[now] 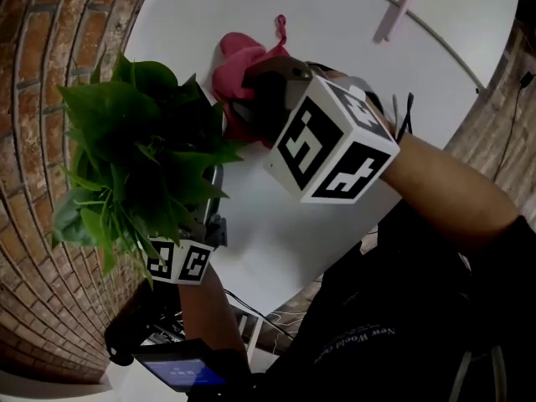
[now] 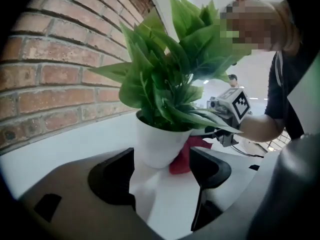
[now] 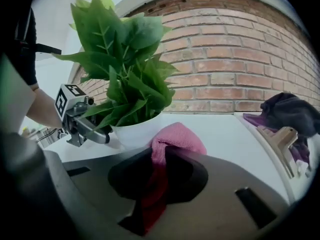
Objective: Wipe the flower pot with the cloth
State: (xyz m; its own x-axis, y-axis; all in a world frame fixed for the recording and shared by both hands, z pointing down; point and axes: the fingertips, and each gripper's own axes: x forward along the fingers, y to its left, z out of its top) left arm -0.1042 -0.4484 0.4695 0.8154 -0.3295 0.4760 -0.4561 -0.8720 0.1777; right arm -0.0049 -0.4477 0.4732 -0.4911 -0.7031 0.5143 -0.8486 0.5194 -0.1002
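Holding item 1, a fuzzy pink fabric cloth (image 3: 177, 136), the right tool (image 3: 160, 171) has its jaws clamped together on the fabric, which bunches out ahead of the tips. The cloth touches the side wall of item 2, a smooth white tapered flower pot (image 2: 157, 144). In the left gripper view the cloth lies at the pot's 4 o'clock; in the right gripper view the pot stands at the cloth's 10 o'clock.

Pot: upright on a round white table (image 2: 65, 144), filled with a bushy green broad-leaved plant (image 2: 170, 74).

Left tool (image 2: 160, 176): jaws apart, nothing pinched. The pot stands just beyond the gap between the tips, with no contact visible.

Head view: foliage at 9 o'clock, covering the left tool's front; right tool at centre; cloth at 12 o'clock.

Red brick wall (image 2: 55, 69): borders the table behind the pot.

Dark purple fabric bundle (image 3: 290, 111): at 3 o'clock in the right gripper view, well apart from the pot.
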